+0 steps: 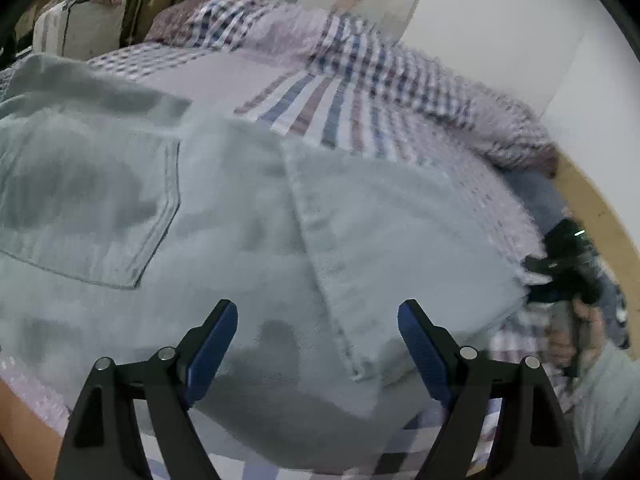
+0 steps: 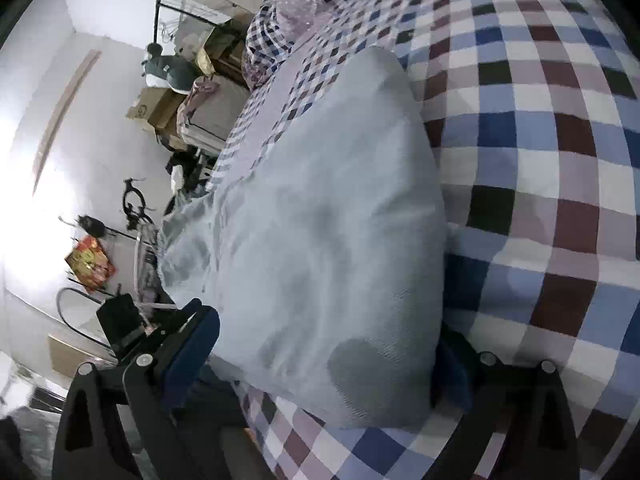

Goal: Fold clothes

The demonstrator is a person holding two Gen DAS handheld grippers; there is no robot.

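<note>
Both pairs of jaws are standing apart: the left gripper (image 1: 318, 336) is hovering over the pale jeans (image 1: 224, 216), the right gripper (image 2: 324, 364) is straddling their folded end. Lying on the checked bedspread (image 2: 540, 128), they are running lengthwise away from the right camera. Only the left view is showing a back pocket (image 1: 92, 204); blur is softening everything.

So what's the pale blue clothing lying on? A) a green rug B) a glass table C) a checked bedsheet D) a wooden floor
C: the pale blue garment is spread out on a bedsheet checked in blue, maroon and white, which shows all around its edges in both views.
</note>
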